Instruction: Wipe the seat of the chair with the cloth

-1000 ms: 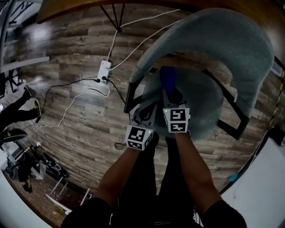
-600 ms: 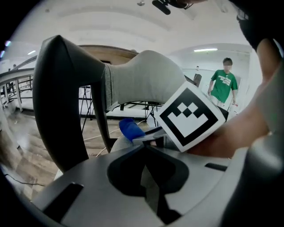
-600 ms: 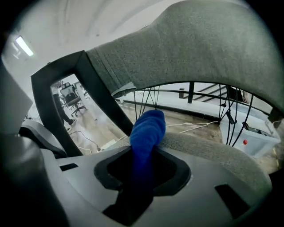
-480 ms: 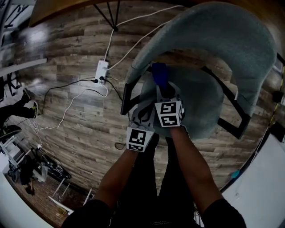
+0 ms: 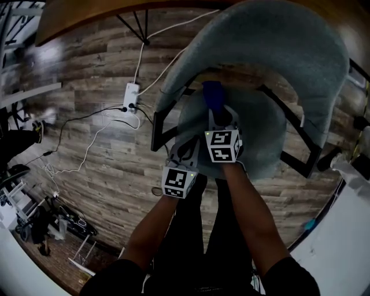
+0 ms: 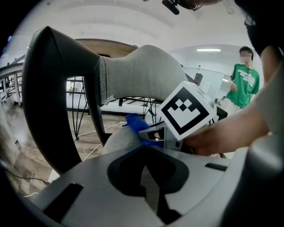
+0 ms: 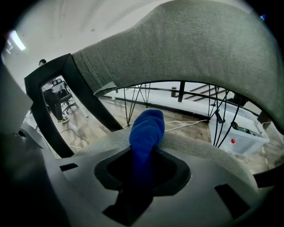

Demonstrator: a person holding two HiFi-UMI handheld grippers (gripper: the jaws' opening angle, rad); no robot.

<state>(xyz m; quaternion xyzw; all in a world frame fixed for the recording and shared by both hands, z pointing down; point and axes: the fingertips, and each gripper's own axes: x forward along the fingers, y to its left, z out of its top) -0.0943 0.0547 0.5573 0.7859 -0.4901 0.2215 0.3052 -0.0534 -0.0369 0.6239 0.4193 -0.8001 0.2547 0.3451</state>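
The chair has a grey upholstered seat (image 5: 261, 134) and a curved grey backrest (image 5: 277, 40). A blue cloth (image 5: 213, 95) lies pressed on the rear left of the seat, and my right gripper (image 5: 219, 119) is shut on it. In the right gripper view the cloth (image 7: 146, 128) runs out from the right gripper (image 7: 141, 174) onto the seat (image 7: 202, 150), below the backrest (image 7: 191, 48). My left gripper (image 5: 188, 151) sits at the seat's front left edge, jaws together and holding nothing. The left gripper view shows the left gripper (image 6: 144, 177), the cloth (image 6: 134, 121) and the right gripper's marker cube (image 6: 188, 108).
The chair's black frame (image 5: 157, 132) stands on a wooden floor. A white power strip (image 5: 132, 92) with white and black cables lies to the left. A wooden tabletop edge (image 5: 87, 14) is at the top. A person in a green shirt (image 6: 242, 82) stands behind. A white box (image 7: 242, 133) sits beyond the chair.
My right gripper slid the cloth a little left across the rear of the seat, then back right. The left gripper has hardly moved.
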